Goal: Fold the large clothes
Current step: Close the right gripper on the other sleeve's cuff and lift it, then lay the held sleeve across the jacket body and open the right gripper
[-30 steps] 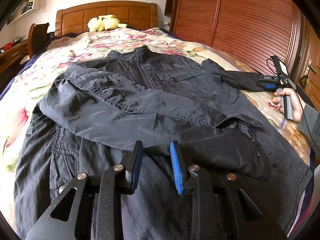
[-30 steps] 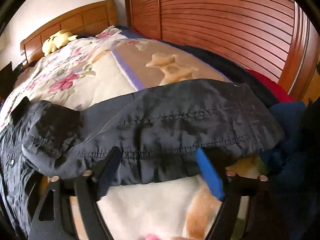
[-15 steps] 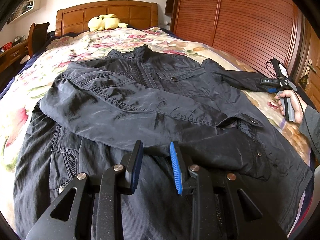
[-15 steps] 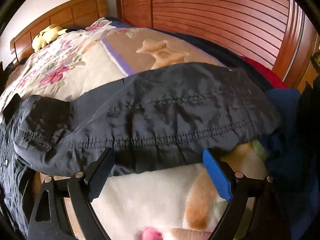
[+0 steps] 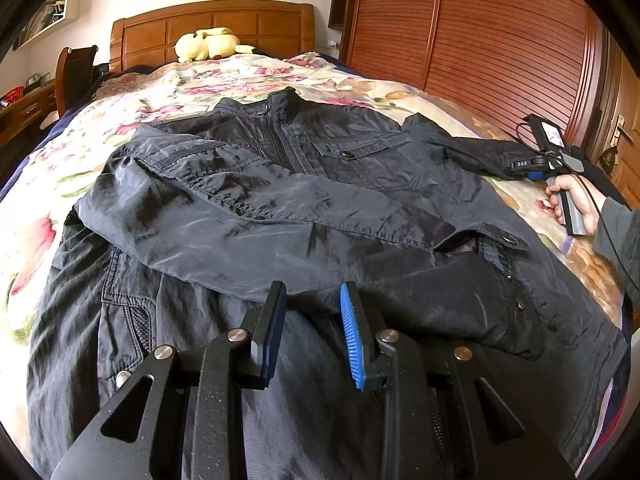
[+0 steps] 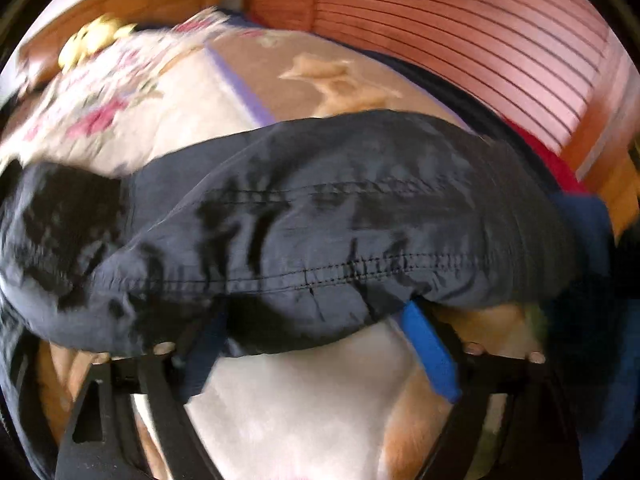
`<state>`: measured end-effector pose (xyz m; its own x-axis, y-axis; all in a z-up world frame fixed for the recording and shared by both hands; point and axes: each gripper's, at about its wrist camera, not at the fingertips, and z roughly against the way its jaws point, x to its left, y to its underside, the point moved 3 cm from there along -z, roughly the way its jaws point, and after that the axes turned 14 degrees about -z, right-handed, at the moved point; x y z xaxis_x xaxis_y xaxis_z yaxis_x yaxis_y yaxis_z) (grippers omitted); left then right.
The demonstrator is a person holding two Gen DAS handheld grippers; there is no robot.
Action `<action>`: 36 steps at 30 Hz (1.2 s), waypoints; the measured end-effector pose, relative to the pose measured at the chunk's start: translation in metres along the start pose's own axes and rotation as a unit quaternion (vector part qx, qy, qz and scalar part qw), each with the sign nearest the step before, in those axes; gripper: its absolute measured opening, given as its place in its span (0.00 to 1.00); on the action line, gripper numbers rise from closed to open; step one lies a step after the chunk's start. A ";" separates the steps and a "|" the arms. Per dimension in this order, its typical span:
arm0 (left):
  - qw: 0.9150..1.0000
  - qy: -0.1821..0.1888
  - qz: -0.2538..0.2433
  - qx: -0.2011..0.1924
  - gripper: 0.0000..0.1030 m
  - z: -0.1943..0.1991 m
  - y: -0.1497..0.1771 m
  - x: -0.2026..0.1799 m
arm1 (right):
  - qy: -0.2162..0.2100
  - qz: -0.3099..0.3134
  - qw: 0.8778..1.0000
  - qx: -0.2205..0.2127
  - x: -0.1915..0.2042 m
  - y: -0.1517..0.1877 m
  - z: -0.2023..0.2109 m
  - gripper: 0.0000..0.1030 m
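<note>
A dark navy jacket (image 5: 280,208) lies front up on the floral bedspread (image 5: 200,84), its left sleeve folded across the chest. My left gripper (image 5: 313,292) hovers just over the jacket's lower part, open, with nothing between its fingers. The other sleeve (image 6: 320,220) stretches out toward the bed's right edge. My right gripper (image 6: 316,312) is at that sleeve's near edge, jaws closing, and the fabric droops over and between the fingertips, hiding them. In the left wrist view the right gripper (image 5: 528,166) sits at the sleeve's cuff, held by a person's hand (image 5: 572,196).
A yellow plush toy (image 5: 208,44) rests against the wooden headboard (image 5: 224,24). Slatted wooden wardrobe doors (image 5: 480,40) run along the bed's right side. A chair (image 5: 76,72) stands at the far left. Blue cloth (image 6: 592,216) and red cloth (image 6: 556,168) lie beyond the sleeve's end.
My right gripper has pushed forward and down onto the sleeve's near edge, and its fingers have drawn closer together. The left gripper and the jacket body have not moved.
</note>
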<state>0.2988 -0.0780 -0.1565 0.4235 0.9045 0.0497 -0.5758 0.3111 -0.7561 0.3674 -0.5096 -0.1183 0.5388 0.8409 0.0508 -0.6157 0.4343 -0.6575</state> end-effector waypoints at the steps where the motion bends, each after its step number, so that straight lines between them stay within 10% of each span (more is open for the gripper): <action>1: 1.000 0.000 0.000 -0.001 0.28 0.000 0.000 0.000 | -0.003 0.014 1.000 0.003 0.005 -0.001 0.001 0.38; 3: 1.000 0.000 0.000 0.000 0.28 0.000 0.000 0.000 | -0.019 0.045 0.999 0.013 0.020 0.000 0.003 0.04; 21: 0.999 0.018 -0.032 -0.023 0.28 0.042 -0.011 -0.004 | -0.097 0.146 0.977 -0.121 0.104 0.002 0.190 0.04; 36: 1.000 0.001 -0.016 -0.021 0.28 0.073 -0.001 0.029 | -0.241 0.248 0.930 -0.121 0.211 0.114 0.305 0.04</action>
<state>0.2611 -0.0308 -0.1064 0.4422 0.8939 0.0730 -0.5329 0.3274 -0.7803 0.2355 -0.1839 0.0467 -0.1336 0.9910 -0.0109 -0.5402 -0.0820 -0.8375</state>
